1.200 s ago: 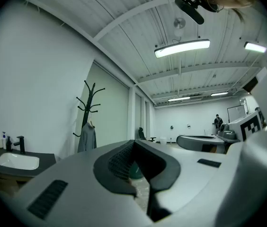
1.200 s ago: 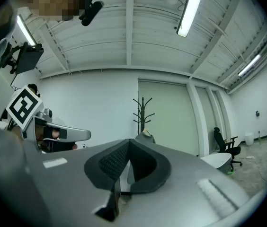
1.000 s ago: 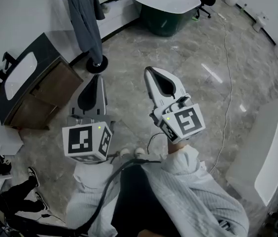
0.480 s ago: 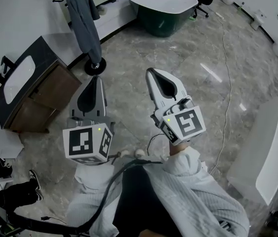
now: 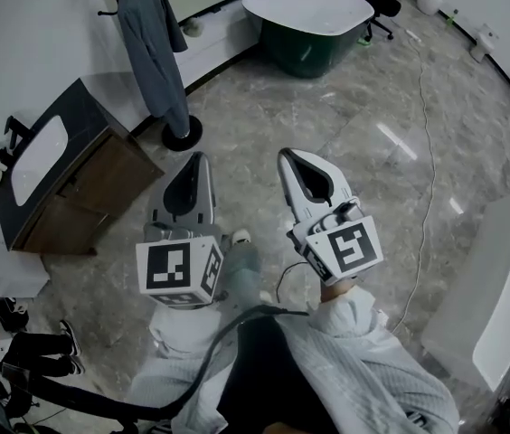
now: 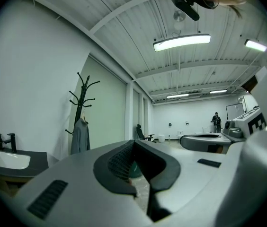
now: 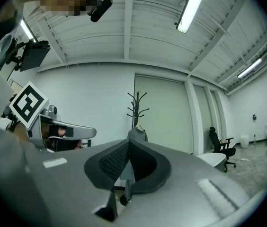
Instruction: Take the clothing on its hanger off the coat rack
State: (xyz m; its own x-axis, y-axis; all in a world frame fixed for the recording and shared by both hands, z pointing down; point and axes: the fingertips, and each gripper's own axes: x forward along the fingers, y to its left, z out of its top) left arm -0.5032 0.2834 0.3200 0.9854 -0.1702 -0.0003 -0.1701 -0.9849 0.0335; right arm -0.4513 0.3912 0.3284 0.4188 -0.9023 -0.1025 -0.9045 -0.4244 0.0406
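Head view: we have stepped nearer the coat rack (image 5: 181, 136), where the grey clothing (image 5: 151, 48) hangs untouched. Our left gripper (image 5: 199, 159) and right gripper (image 5: 289, 156) are both closed on nothing; we judge the approach unfinished and the jaws due to open.

My left gripper (image 5: 200, 158) and right gripper (image 5: 289, 155) are pale grey, their cubes checked black-and-white. The garment (image 5: 153, 48) is slate grey, the coat rack (image 5: 183, 136) black, the floor (image 5: 354, 107) grey-veined marble.

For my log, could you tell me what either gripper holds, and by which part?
Nothing is held: the left gripper and right gripper are shut and empty.
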